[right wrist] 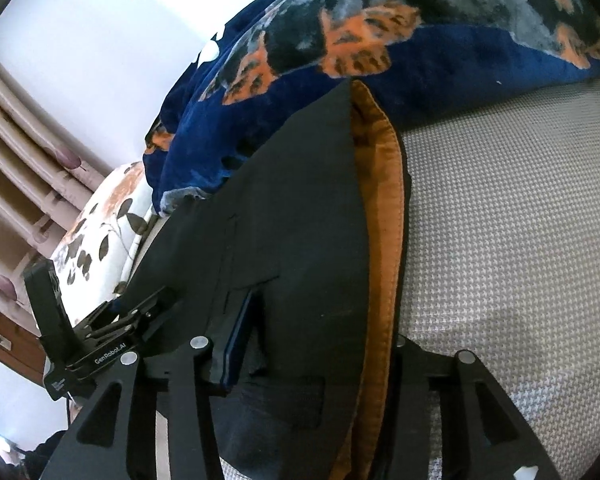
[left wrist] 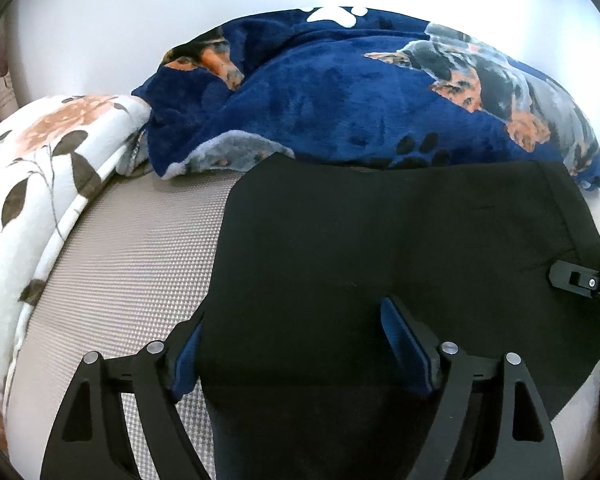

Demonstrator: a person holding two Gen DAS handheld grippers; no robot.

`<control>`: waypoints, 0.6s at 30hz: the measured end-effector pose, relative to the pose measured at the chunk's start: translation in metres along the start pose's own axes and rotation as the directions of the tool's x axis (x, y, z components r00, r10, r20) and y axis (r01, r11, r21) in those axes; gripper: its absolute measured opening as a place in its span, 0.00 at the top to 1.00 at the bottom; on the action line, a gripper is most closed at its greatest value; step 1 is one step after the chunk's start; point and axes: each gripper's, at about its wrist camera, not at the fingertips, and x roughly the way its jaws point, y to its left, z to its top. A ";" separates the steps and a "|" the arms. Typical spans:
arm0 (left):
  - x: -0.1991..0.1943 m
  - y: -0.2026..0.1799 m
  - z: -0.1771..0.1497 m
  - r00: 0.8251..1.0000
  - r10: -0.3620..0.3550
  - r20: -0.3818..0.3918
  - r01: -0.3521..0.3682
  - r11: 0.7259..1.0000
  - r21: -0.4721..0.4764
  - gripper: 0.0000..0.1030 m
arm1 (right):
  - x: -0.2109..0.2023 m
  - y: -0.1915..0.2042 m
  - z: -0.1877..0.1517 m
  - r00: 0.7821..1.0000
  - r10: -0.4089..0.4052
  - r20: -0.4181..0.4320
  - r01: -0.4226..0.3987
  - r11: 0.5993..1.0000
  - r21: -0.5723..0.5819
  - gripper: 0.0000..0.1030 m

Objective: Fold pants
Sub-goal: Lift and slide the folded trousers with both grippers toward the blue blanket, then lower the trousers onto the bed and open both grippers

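Note:
Black pants [left wrist: 380, 240] lie folded flat on the grey woven bed surface [left wrist: 132, 248]. My left gripper [left wrist: 292, 316] is open wide over their near left part. One blue pad [left wrist: 186, 356] sits at the pants' left edge and the other on top of the cloth. The right gripper's finger [left wrist: 572, 278] shows at the pants' right edge. In the right wrist view, the pants [right wrist: 300, 220] run between the jaws of my right gripper [right wrist: 324, 320]. Its left pad [right wrist: 238, 340] stands slightly off the cloth and its right finger is hidden beneath. A brown stitched cloth edge [right wrist: 384, 200] lies under the black layer.
A navy dog-print blanket [left wrist: 340, 92] is heaped just beyond the pants. A white floral blanket [left wrist: 40, 184] lies to the left. Bare grey bed surface [right wrist: 500, 220] spreads right of the pants. A curtain [right wrist: 20, 140] and a white wall stand behind.

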 end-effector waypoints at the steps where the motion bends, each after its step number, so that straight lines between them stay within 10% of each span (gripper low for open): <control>1: 0.000 0.000 0.000 1.000 0.006 0.000 -0.006 1.000 0.002 0.19 | 0.000 0.001 0.000 1.000 -0.001 0.000 0.001 1.000 -0.001 0.58; 13: -0.001 -0.004 -0.001 0.999 0.051 0.011 -0.051 0.999 0.018 0.16 | 0.003 0.016 -0.003 0.997 -0.071 -0.007 0.071 0.997 -0.034 0.52; 18: -0.001 -0.004 -0.001 0.997 0.071 0.010 -0.071 0.997 0.013 0.14 | 0.003 0.028 -0.009 0.995 -0.097 0.008 0.097 0.994 -0.058 0.26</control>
